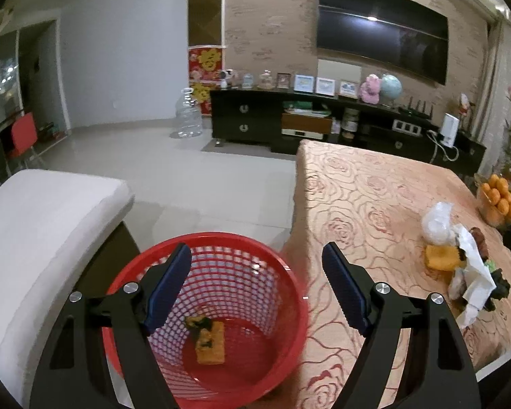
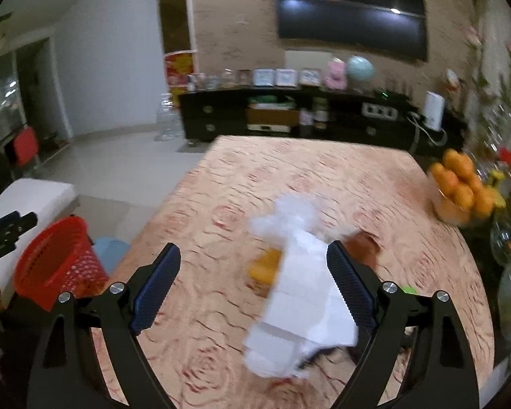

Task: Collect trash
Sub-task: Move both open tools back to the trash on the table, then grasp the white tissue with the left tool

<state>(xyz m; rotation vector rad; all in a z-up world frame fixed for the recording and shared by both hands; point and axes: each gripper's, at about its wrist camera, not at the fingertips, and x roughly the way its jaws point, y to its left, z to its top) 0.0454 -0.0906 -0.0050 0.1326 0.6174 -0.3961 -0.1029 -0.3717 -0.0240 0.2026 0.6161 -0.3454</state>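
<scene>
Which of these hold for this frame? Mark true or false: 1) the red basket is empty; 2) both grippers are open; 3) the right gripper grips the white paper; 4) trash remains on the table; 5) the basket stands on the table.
1) False: the red basket already holds an orange scrap.
2) True: the left gripper and right gripper both have jaws spread.
3) False: the white paper lies between the open jaws, ungripped.
4) True: the paper, a plastic bag and an orange piece lie on the table.
5) False: it sits lower, beside the table edge.
</scene>
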